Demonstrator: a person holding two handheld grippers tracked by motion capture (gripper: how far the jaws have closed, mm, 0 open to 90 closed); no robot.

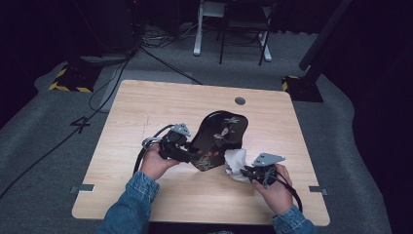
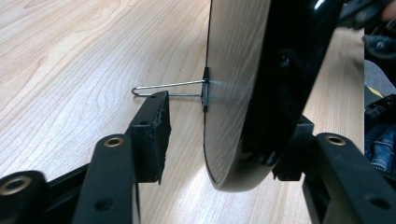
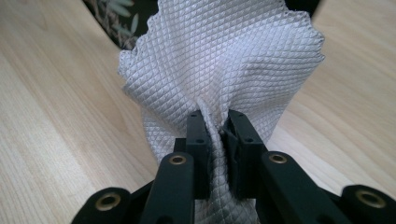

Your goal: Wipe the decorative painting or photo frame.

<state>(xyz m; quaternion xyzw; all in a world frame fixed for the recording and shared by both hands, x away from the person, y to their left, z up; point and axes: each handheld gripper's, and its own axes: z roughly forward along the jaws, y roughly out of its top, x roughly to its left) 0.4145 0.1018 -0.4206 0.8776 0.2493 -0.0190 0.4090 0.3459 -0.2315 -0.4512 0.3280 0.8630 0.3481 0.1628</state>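
Rigid glossy tray (image 1: pixel 217 138) tilted up, looks slippery, left gripper (image 1: pixel 187 155) clamped across lower rim; soft light cloth (image 3: pixel 219 60) bunched tight in shut right gripper (image 3: pixel 216 128).

From my left gripper (image 2: pixel 224 140), I look along two black jaws standing apart on either side of a tray (image 2: pixel 261 84) held on edge. The tray's pale back faces the left jaw; its glossy black front faces the right. A thin wire hanger (image 2: pixel 168 89) sticks out from the back. Light wooden table (image 2: pixel 70 70) lies beneath.
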